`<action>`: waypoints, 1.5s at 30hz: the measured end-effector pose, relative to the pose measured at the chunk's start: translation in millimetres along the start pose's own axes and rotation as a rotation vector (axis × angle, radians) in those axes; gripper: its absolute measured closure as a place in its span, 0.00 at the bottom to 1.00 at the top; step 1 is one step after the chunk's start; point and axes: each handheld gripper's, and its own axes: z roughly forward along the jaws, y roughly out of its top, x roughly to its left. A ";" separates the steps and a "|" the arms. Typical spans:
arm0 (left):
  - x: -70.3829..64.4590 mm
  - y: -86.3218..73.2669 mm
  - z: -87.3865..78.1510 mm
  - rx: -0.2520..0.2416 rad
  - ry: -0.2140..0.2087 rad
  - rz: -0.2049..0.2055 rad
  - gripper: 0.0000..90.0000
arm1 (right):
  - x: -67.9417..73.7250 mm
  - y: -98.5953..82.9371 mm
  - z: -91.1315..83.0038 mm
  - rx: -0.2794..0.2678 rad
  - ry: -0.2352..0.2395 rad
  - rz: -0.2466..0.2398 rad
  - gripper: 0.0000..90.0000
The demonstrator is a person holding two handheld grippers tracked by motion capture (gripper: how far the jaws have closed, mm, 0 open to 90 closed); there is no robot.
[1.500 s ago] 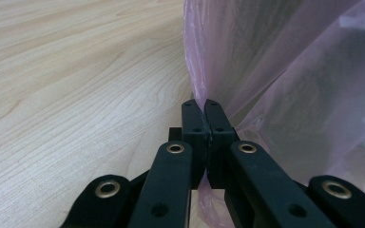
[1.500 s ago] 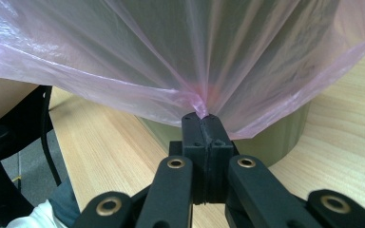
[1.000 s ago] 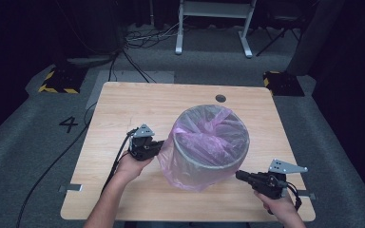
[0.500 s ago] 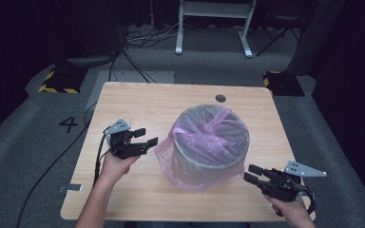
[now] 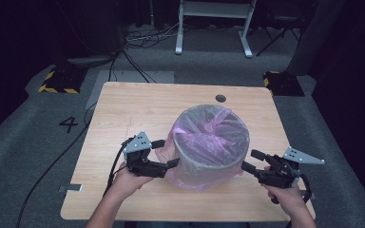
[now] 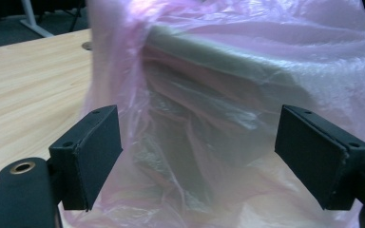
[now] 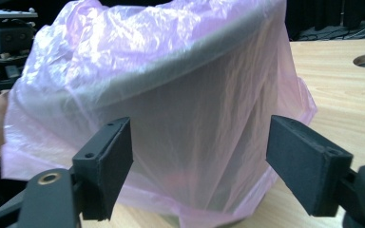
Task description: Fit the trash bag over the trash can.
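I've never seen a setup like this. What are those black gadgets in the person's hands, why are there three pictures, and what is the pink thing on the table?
A person holds a hand-operated two-jaw gripper in each hand: the left gripper and the right gripper. One camera looks down from above; the other two ride on the grippers, looking out between their black jaws. On the wooden table stands a round grey bin lined with a thin pink plastic bag. Both grippers are open beside the bin, one on each side, holding nothing.

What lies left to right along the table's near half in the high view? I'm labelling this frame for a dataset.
Left claw, open → grey bin lined with a pink bag → right claw, open. All sit over the wooden table.
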 end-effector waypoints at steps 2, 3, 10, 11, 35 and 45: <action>-1.7 0.0 3.5 0.006 -0.008 -0.002 0.17 | 0.3 1.6 5.0 0.012 0.000 -0.005 0.27; -2.6 -0.4 5.4 0.008 -0.014 -0.001 0.18 | 0.4 2.0 7.6 0.018 0.001 -0.008 0.29; -8.6 -4.6 16.1 0.019 -0.027 0.050 0.76 | 5.9 -0.3 9.8 0.032 0.041 -0.081 0.84; -9.4 -5.7 16.9 0.026 -0.020 0.067 0.88 | 6.6 -0.9 9.6 0.034 0.035 -0.086 0.92; 4.2 -37.5 28.6 0.183 0.083 0.088 1.00 | -4.2 -24.7 7.7 0.015 0.013 -0.034 0.56; 4.0 -36.0 32.2 0.180 0.081 0.084 1.00 | -10.4 -4.6 9.3 -0.015 -0.053 -0.096 0.42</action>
